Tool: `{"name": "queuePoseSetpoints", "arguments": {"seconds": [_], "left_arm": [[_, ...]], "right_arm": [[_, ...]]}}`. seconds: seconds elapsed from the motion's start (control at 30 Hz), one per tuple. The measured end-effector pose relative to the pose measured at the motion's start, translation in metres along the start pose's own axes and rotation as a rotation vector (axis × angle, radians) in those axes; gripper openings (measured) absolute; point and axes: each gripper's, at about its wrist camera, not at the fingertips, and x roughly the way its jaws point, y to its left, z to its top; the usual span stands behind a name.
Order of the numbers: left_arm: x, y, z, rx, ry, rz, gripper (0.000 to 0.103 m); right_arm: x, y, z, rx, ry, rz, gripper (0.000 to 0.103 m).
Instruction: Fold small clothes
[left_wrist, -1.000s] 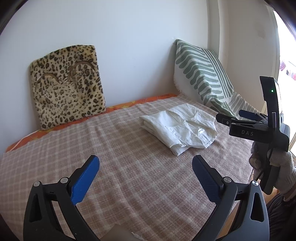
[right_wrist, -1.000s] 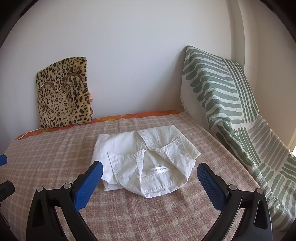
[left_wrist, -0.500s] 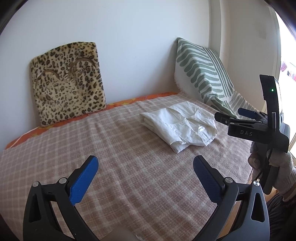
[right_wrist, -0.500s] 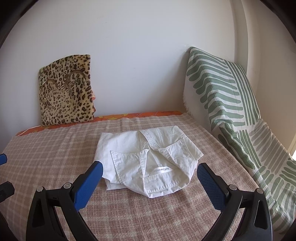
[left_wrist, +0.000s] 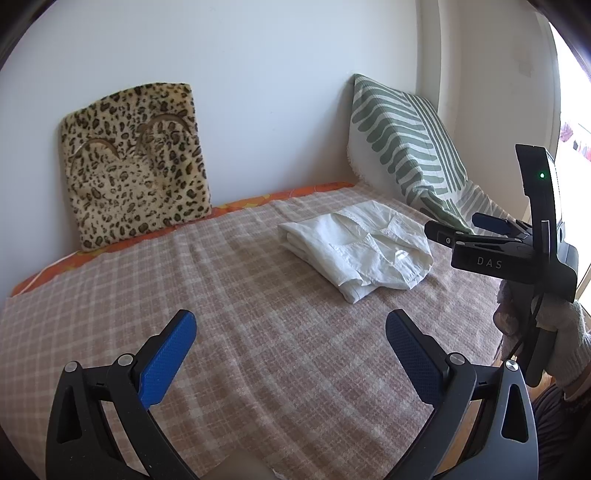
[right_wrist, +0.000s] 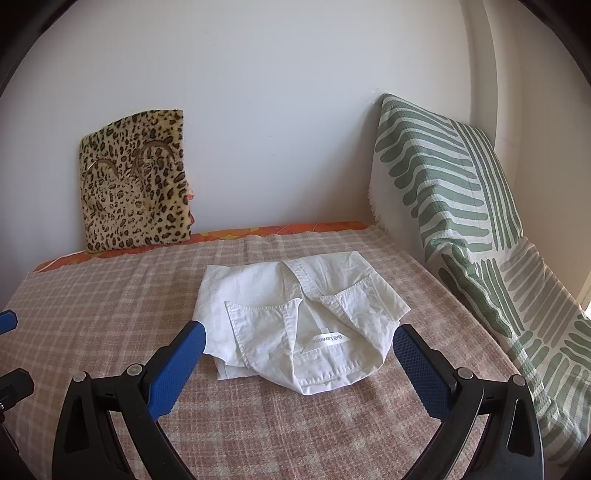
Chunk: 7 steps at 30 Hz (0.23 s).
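Right wrist: cushions (right_wrist: 135, 181) behind shirt (right_wrist: 299, 317).

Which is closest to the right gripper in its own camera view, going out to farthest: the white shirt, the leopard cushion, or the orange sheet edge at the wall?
1. White shirt: folded on the checked blanket, just ahead of the open right gripper.
2. Orange sheet edge: behind the shirt, along the wall.
3. Leopard cushion: far left, leaning on the wall.

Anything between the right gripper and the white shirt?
Nothing visible. The right gripper is open just short of the white shirt, only bare checked blanket between. The left gripper is open, off to the side.
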Motion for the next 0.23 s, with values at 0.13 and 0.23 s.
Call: {"name": "queuePoseSetpoints", "arguments": {"seconds": [0.13,0.23], "left_arm": [[-0.0006,0.001,-0.0008,0.006,-0.01,0.003,0.102],[-0.0007,0.0025,-0.0008,0.001,-0.008,0.003,0.102]], "right_arm": [[0.0008,0.0008,-0.0003,-0.005,0.002,0.004,0.103],[0.0009,0.0008,-0.0003,-0.002,0.001,0.006,0.103]]}}
